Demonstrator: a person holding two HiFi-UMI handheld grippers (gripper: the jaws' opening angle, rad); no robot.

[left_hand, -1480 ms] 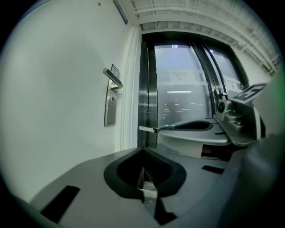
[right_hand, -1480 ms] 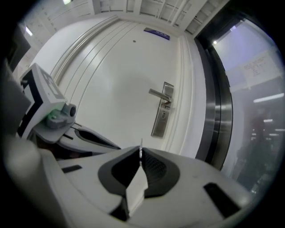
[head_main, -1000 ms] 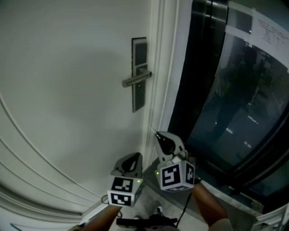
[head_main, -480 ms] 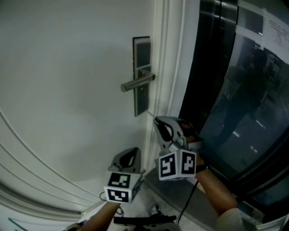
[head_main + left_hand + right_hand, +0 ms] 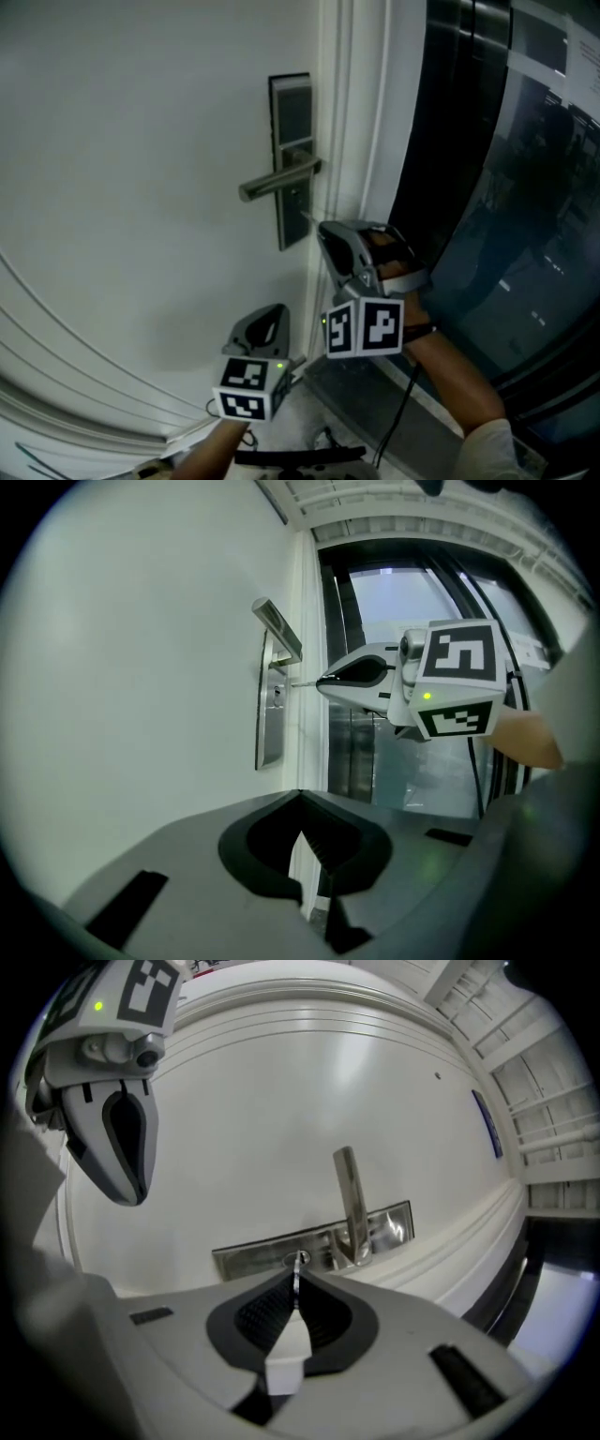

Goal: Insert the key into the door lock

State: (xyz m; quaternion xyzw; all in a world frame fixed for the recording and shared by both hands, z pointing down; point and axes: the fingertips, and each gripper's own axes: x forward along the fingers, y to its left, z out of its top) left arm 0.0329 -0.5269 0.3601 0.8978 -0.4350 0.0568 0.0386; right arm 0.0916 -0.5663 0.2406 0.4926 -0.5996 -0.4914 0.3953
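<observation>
Pinching the key (image 5: 297, 1275) between its closed jaws, my right gripper (image 5: 323, 231) is raised to the metal lock plate (image 5: 292, 208) on the white door (image 5: 141, 187). The thin blade sticks out past the jaw tips and points at the plate just below the lever handle (image 5: 277, 180). In the right gripper view the blade's tip lines up with the small round keyhole (image 5: 298, 1259) and looks to be at its mouth. I cannot tell whether it has gone in. A pale piece sits further back between the same jaws, probably the key's head.

My left gripper (image 5: 272, 319) hangs lower and to the left, well below the plate and apart from the door. Its jaws are together with nothing between them, and they point up toward the plate and the other gripper. To the right of the white door frame (image 5: 349, 131) runs a dark glass panel (image 5: 506, 197).
</observation>
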